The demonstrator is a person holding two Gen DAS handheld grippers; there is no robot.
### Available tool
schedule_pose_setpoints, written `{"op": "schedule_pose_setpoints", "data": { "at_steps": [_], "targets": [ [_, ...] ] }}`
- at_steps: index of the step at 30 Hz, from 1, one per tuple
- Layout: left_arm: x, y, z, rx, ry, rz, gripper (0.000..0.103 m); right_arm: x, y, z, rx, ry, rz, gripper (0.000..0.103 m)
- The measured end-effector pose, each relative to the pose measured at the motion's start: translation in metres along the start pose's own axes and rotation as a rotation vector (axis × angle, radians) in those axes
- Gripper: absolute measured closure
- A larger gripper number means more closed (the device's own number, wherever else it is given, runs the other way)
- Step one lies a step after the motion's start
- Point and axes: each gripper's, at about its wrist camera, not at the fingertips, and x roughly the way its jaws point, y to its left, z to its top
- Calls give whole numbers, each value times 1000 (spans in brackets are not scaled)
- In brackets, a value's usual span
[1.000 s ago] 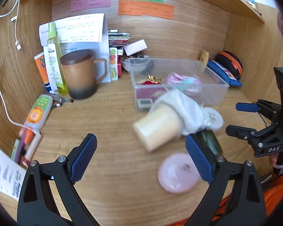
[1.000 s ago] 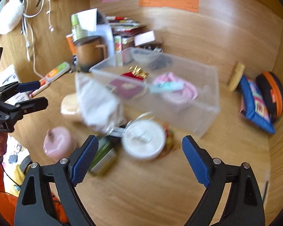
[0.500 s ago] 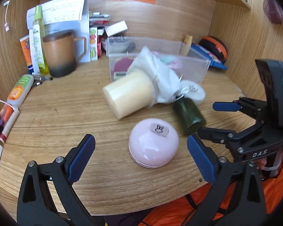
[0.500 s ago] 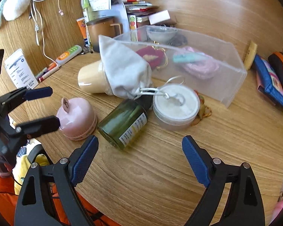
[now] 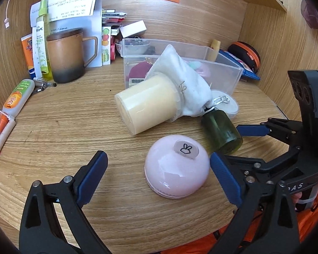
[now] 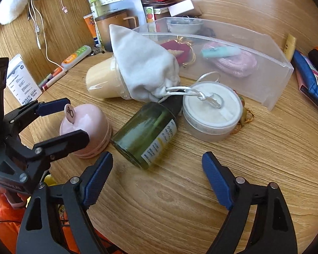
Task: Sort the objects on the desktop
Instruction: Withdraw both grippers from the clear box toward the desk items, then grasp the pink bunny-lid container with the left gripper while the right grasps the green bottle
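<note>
A pink dome-shaped gadget [image 5: 177, 168] with a rabbit tag stands on the desk; it also shows in the right wrist view [image 6: 84, 130]. My left gripper [image 5: 159, 177] is open and empty, its right finger close beside the dome. A green bottle [image 6: 146, 135] lies on its side, next to a round white jar [image 6: 212, 114]. A cream cylinder [image 5: 146, 103] lies under a white drawstring pouch [image 5: 180, 80]. My right gripper [image 6: 156, 175] is open and empty, just short of the bottle's base. A clear plastic bin [image 6: 271, 78] holds small items.
A brown lidded mug [image 5: 66, 55], spray bottle [image 5: 41, 40], tubes and pens [image 5: 17, 97] stand at back left. A blue pouch and orange-black case [image 5: 246, 55] lie at back right. A white box [image 6: 23, 82] and cables [image 6: 36, 21] are at the left. Wooden walls enclose the desk.
Both grippers have moved down and closer to the desk objects. The left now flanks the pink dome; the right has neared the green bottle. Both stayed open.
</note>
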Motion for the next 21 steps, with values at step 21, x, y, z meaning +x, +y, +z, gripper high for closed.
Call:
{"op": "schedule_pose_setpoints", "data": {
  "at_steps": [21],
  "targets": [
    [12,1,1,5,31,40,4,9,10,9,-49,-55,-17,47]
  ]
}}
